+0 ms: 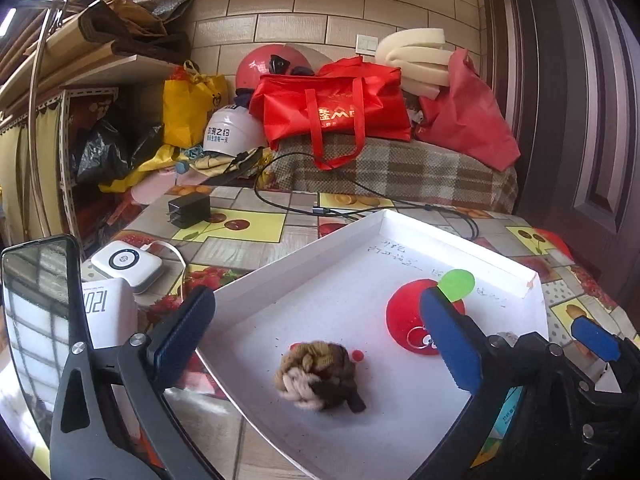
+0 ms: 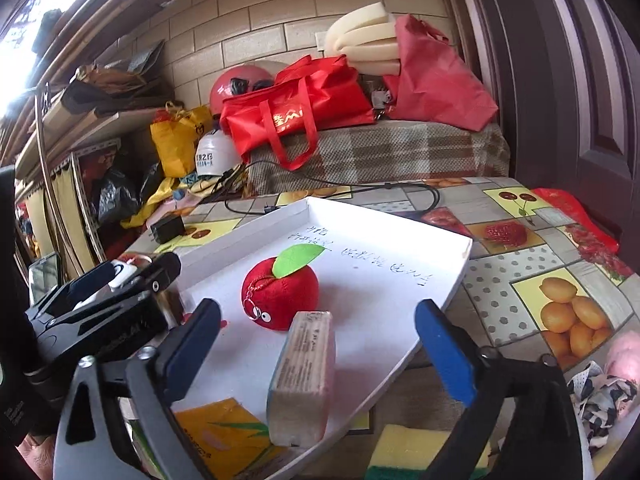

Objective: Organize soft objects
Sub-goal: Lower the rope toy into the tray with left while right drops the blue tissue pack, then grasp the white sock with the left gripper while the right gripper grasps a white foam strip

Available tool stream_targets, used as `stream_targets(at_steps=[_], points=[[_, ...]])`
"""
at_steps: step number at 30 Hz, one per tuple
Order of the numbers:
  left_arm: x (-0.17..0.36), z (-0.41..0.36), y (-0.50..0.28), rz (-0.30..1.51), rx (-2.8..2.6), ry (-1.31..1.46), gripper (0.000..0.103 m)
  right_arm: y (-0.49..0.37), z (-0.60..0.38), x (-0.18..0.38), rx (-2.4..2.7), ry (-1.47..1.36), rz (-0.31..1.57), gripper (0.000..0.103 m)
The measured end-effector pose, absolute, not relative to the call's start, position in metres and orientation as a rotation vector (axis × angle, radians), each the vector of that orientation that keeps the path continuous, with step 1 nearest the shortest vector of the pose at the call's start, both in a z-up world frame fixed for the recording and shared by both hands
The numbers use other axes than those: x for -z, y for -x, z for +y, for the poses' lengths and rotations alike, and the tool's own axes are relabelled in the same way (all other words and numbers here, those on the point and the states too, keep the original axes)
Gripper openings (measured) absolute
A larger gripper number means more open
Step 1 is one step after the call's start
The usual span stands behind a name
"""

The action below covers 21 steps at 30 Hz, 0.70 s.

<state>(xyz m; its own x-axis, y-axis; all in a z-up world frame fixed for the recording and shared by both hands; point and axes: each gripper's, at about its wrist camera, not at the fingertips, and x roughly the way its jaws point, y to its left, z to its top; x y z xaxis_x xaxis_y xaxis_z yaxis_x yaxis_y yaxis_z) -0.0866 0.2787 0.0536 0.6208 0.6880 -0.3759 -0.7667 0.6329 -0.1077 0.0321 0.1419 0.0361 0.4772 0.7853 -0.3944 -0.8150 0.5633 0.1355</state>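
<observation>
A white tray (image 1: 300, 256) lies on the fruit-print tablecloth. In it sit a brown and beige knotted rope ball (image 1: 320, 376) and a red plush apple (image 1: 412, 320) with a green leaf. My left gripper (image 1: 316, 336) is open, its blue pads wide on either side above the rope ball, not touching it. In the right wrist view the plush apple (image 2: 280, 292) sits mid-tray, and a beige felt block (image 2: 304, 376) stands on the tray's (image 2: 248, 224) near edge. My right gripper (image 2: 318, 352) is open around the block, with clear gaps on both sides.
A phone (image 1: 40, 320), a white power bank (image 1: 128, 266), a black charger (image 1: 190, 210) and a cable lie left and behind the tray. A yellow-green sponge (image 2: 408, 452), patterned cloth (image 2: 600, 400) and pink fluff (image 2: 624, 356) lie near right. Red bags (image 1: 332, 108) and helmets are behind.
</observation>
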Motion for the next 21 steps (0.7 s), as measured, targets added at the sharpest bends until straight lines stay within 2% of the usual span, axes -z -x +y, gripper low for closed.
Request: stream_targets(at_steps=[21], points=[[-0.059,0.257,0.094,0.240,-0.839,0.188,0.103,-0.008,0.120,-0.042,-0.971,0.089,0.313,0.103]])
